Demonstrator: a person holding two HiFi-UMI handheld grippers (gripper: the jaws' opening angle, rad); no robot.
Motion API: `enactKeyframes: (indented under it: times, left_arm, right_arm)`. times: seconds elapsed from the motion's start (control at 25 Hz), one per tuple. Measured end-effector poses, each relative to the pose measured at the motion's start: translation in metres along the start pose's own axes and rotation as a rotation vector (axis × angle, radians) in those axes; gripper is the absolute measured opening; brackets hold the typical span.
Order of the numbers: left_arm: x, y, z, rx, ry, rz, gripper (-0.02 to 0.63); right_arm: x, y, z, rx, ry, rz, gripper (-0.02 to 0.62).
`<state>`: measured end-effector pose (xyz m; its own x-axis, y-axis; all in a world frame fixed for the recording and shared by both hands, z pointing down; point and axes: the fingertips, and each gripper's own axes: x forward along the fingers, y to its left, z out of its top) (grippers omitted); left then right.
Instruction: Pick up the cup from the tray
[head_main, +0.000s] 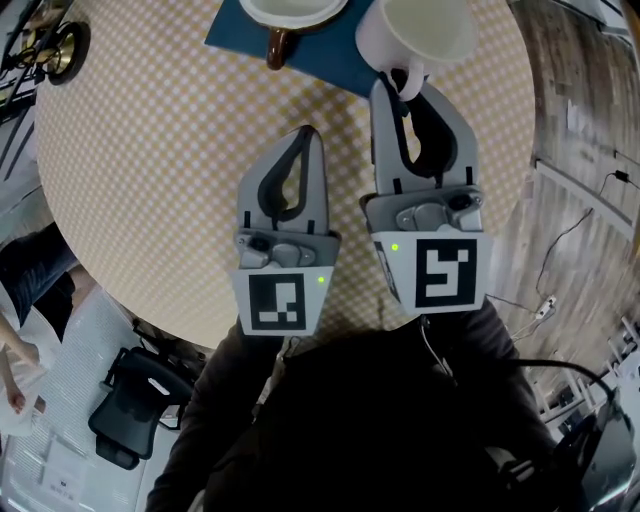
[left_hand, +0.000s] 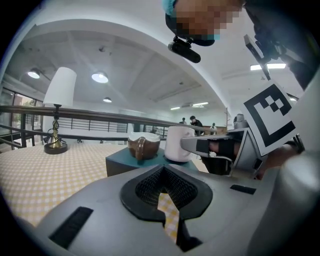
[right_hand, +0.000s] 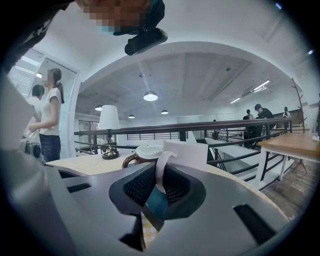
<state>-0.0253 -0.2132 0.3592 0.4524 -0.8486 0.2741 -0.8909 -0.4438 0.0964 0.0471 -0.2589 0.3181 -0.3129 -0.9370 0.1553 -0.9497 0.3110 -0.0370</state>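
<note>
Gripping step under way: right tongs (head_main: 404, 88) are clamped on the handle of the white cup (head_main: 420, 30), which appears to rest on the blue tray (head_main: 340, 58) beside a brown cup (head_main: 285, 25). Left tongs (head_main: 305, 135) hang closed and empty over the bench (head_main: 150, 150). Next likely calls for a straight, level lift.

Left gripper (left_hand: 161, 171): jaws together at the tips, nothing between them. The checked tablecloth shows through the slit behind the tips.

Beyond, on the table (left_hand: 40, 170), a teal tray (left_hand: 125, 162) carries a brown cup (left_hand: 144, 146). A white cup (left_hand: 175, 142) is just right of the brown one; whether it rests on the tray cannot be told.

Right gripper (left_hand: 186, 144) reaches in from the right, its fingers against the white cup's right side. Its marker cube (left_hand: 270, 117) sits further right.

Far left, a white-shaded lamp (left_hand: 59, 100) stands upright on the table. A railing (left_hand: 100, 116) runs behind.
</note>
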Motion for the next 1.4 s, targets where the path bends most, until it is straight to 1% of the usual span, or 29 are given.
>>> enactKeyframes:
  times: [0.24,0.44,0.6,0.92,1.28,1.4]
  left_arm:
    - [-0.006,0.001,0.007,0.014,-0.017,0.010,0.005]
    - [-0.010,-0.004,0.015,0.017,-0.033,0.008,0.005]
    - [-0.013,-0.014,0.020,0.022,-0.040,-0.011,0.005]
    - [-0.010,-0.035,0.015,0.050,-0.030,-0.054,0.005]
    - [-0.009,-0.049,0.007,0.071,-0.003,-0.070,0.005]
    - [-0.009,-0.050,0.006,0.075,-0.002,-0.072,0.005]
  right_arm:
    - [-0.004,0.001,0.011,-0.013,-0.033,-0.002,0.029]
    - [-0.014,-0.018,0.020,-0.058,-0.040,-0.043,0.023]
    - [-0.028,-0.032,0.023,-0.068,-0.041,-0.063,0.023]
    - [-0.056,-0.070,-0.012,-0.004,-0.010,-0.113,0.023]
    - [-0.068,-0.081,-0.058,0.069,0.057,-0.126,0.023]
    - [-0.072,-0.080,-0.066,0.069,0.060,-0.129,0.023]
